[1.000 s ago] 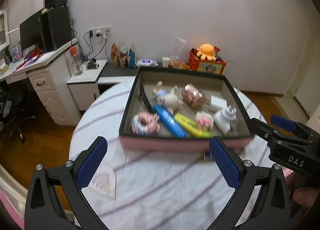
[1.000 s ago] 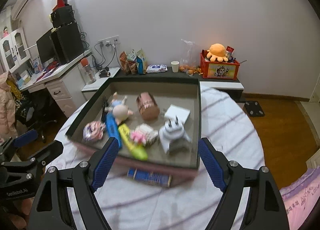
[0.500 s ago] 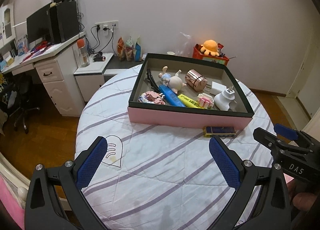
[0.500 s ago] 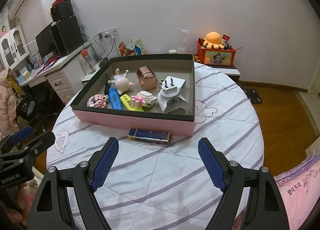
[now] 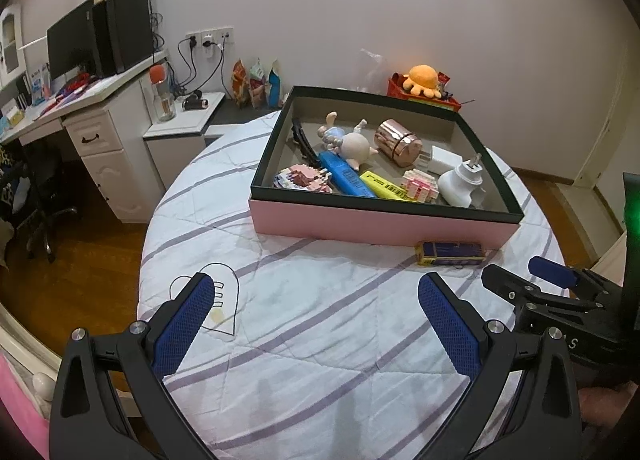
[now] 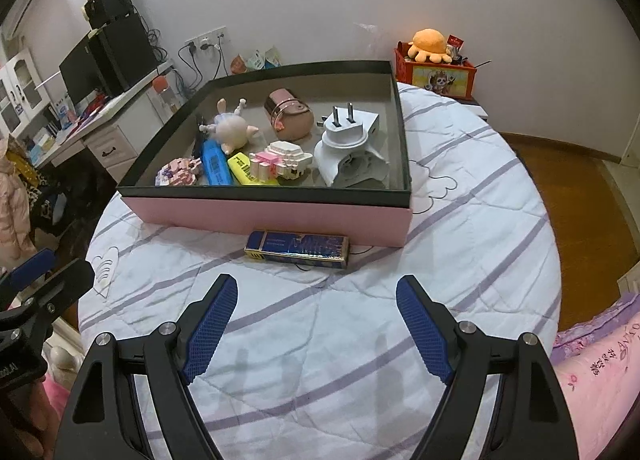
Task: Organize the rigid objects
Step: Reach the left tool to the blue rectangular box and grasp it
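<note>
Open hand-held grippers over bare worktop
Right hand-held gripper [image 6: 316, 314] and left hand-held gripper [image 5: 316, 310] gape empty; blue box [image 6: 297, 249] ahead touches the pink tray [image 6: 264, 218] wall.

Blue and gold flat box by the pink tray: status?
Both hand-held grippers, left and right, open, empty, above the quilt. Blue and gold flat box lies outside the pink tray, against its front wall. Nothing in the way.

Black fingers [image 6: 208, 324], blue textured pads [image 5: 450, 328], silver screws
</note>
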Action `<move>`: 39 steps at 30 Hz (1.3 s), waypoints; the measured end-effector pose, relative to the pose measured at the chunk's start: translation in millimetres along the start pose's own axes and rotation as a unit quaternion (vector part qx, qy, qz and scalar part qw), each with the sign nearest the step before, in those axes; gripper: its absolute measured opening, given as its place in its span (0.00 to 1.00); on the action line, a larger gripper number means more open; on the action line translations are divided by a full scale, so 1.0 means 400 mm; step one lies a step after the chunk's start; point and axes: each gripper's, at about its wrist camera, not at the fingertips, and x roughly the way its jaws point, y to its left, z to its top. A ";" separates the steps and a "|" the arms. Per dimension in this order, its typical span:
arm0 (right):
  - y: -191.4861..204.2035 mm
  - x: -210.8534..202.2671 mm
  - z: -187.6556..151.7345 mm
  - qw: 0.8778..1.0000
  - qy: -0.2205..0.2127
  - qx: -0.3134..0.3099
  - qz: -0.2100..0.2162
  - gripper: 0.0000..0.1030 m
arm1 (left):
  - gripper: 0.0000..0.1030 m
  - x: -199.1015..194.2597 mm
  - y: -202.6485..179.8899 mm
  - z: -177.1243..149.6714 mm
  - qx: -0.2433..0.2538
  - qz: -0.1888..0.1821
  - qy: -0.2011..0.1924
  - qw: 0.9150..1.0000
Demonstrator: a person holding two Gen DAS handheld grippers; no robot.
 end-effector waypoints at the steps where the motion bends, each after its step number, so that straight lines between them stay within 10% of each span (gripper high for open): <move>1: 0.002 0.005 0.001 1.000 0.002 -0.001 0.000 0.81 | 1.00 0.005 0.002 0.001 0.000 0.000 0.001 1.000; 18: -0.143 -0.013 -0.013 0.997 0.006 0.034 -0.075 0.81 | 1.00 0.159 -0.215 0.013 0.035 -0.066 0.049 0.996; 39: -0.280 0.030 0.003 0.999 0.009 0.038 -0.012 0.81 | 0.99 0.338 -0.345 0.019 0.034 -0.006 0.079 0.996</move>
